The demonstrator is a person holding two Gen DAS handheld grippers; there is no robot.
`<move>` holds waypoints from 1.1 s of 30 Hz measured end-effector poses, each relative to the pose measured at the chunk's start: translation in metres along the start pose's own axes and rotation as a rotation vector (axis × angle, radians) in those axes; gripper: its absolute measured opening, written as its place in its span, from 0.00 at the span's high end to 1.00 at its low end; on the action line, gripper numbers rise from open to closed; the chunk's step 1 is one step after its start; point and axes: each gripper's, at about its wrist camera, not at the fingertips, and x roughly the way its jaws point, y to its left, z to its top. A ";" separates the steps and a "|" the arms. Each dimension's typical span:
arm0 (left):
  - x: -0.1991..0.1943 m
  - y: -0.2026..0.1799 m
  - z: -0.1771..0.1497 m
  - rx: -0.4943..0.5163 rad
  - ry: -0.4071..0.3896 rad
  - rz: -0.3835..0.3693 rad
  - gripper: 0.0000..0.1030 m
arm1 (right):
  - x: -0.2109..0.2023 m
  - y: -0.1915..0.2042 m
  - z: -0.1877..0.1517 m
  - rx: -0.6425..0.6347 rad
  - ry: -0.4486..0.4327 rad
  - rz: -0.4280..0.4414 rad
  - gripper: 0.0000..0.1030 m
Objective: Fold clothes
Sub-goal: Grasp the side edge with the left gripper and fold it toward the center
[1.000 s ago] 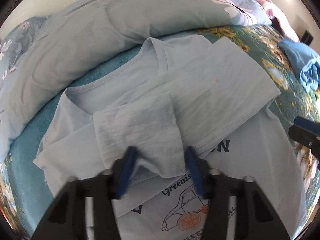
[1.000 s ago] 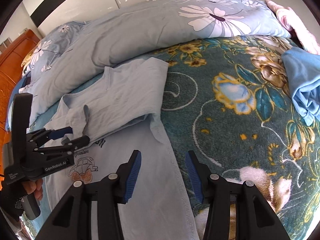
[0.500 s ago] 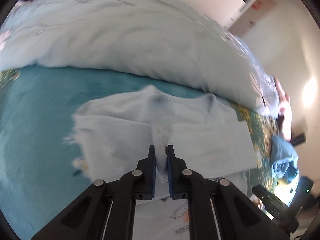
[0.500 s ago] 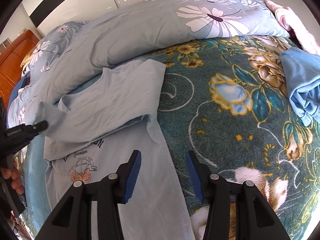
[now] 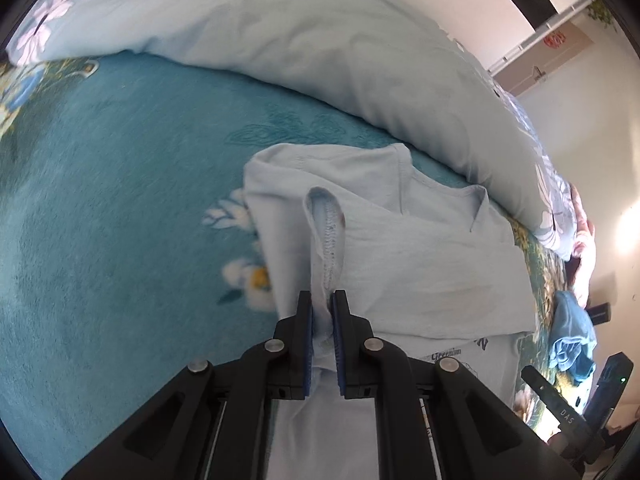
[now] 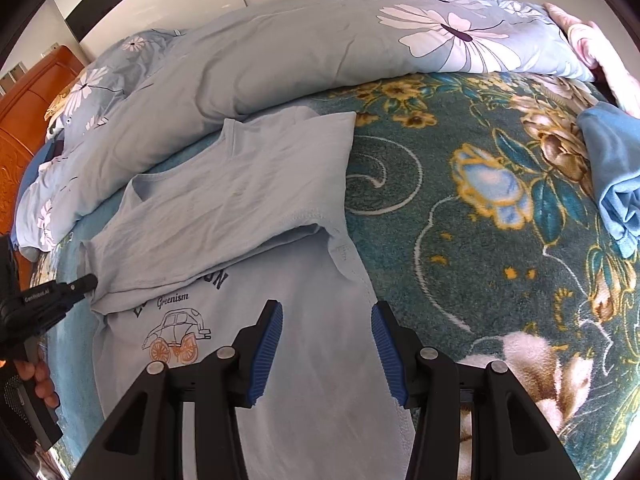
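shirt point(image 6: 248, 200) on blanket point(image 6: 460, 208), before duvet point(image 6: 280, 56)

Bright daylight, fisheye-bent dark edges, slight blur in left view

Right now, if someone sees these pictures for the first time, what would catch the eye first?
First, the pale blue T-shirt with a small car print, spread on the flowered teal blanket. The left gripper is shut on its sleeve at the far side, while the right gripper hovers open above the shirt's lower part.

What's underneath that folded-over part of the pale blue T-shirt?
Under the folded flap lies the T-shirt front; dark lettering shows only partly, the rest covered. "Greenism" and a car drawing stay visible below.
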 end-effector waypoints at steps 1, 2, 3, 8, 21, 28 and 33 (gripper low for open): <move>-0.002 0.003 0.001 -0.009 -0.004 -0.002 0.91 | 0.000 0.001 0.000 -0.002 0.000 -0.002 0.52; -0.005 0.005 0.002 -0.018 -0.008 -0.005 0.90 | 0.000 0.002 0.001 -0.004 0.000 -0.003 0.52; -0.007 0.008 0.003 -0.027 -0.013 -0.007 0.90 | 0.000 0.003 0.001 -0.005 0.000 -0.005 0.52; -0.017 0.018 0.008 -0.063 -0.028 -0.025 0.79 | -0.002 0.003 0.003 -0.005 -0.002 -0.013 0.52; 0.008 0.012 -0.004 -0.088 0.051 -0.049 0.81 | 0.012 0.000 0.030 -0.102 -0.008 -0.058 0.51; -0.001 0.011 -0.002 -0.074 0.053 -0.041 0.92 | 0.021 0.001 0.048 -0.152 -0.012 -0.076 0.58; 0.000 0.013 -0.004 -0.076 0.060 -0.036 0.92 | 0.020 -0.004 0.055 -0.147 -0.025 -0.092 0.84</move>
